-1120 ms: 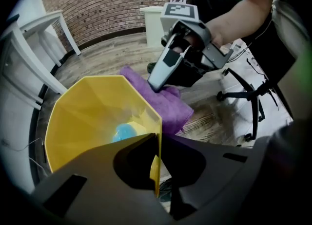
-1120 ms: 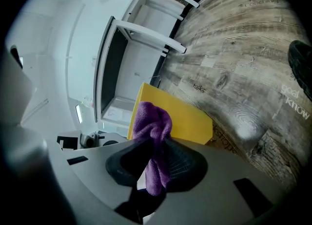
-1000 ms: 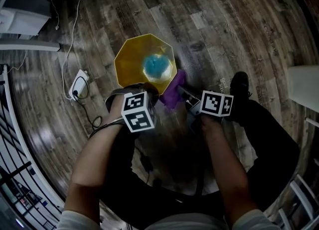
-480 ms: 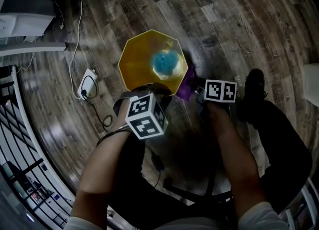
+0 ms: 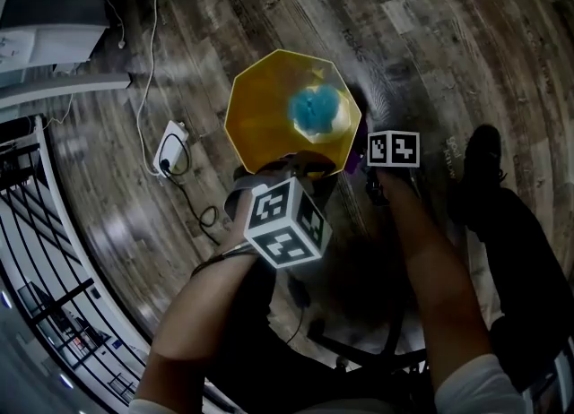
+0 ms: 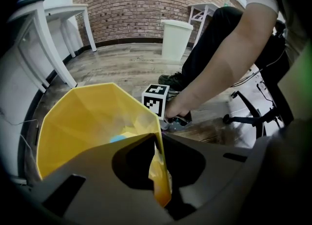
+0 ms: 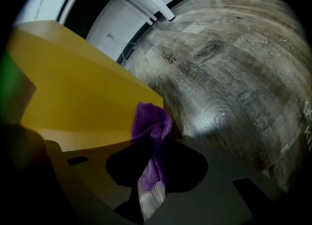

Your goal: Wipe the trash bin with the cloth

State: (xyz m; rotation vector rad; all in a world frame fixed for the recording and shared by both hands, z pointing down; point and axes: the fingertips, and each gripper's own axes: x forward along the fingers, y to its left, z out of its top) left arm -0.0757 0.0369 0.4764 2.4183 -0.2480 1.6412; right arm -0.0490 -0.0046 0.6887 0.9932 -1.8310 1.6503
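The right gripper point(image 7: 148, 190) is clamping a purple cloth point(image 7: 152, 124) and seemingly holding it against the outer wall of the yellow trash bin point(image 7: 73, 87), which is standing on the wooden floor point(image 7: 234, 73). The left gripper point(image 6: 160, 190) is pinching the bin's rim, steadying it. Wiping appears under way; the next stroke is likely calling for a drag along the wall.

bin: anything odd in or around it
A crumpled blue thing lies at the bottom of the bin; I cannot tell what it is. A power strip with a loose cable lies on the floor just beside the bin. No spill or damage shows.
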